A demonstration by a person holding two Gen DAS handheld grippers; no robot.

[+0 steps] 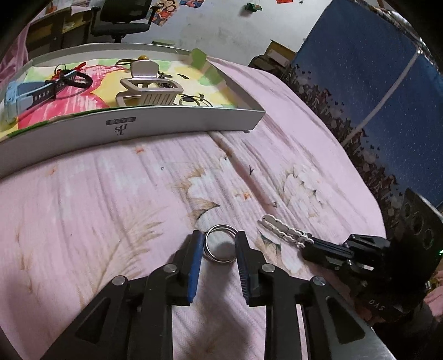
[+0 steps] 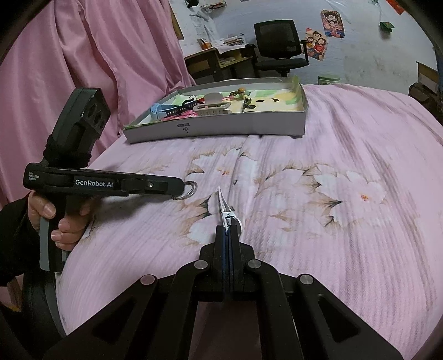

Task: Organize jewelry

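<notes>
The little silver ring (image 1: pixel 220 243) is lying on the pink bed (image 1: pixel 97 199) between the left gripper (image 1: pixel 218 249)'s loosened jaws, looking light, hard and slippery, best pinched across its rim, while the right gripper (image 2: pixel 228 235) is clamping a white hair clip (image 2: pixel 224 206).

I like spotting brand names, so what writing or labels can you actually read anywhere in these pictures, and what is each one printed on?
"GenRobot.AI": white letters on the side of the left claw.
"DAS": upside down on the body of the right claw.
Small white lines at the back end of the left claw: too small to read.
Logo on the front wall of the white box: upside down, two large letters over a dark strip, not clearly readable.
Posters on the far wall: no readable text.
</notes>
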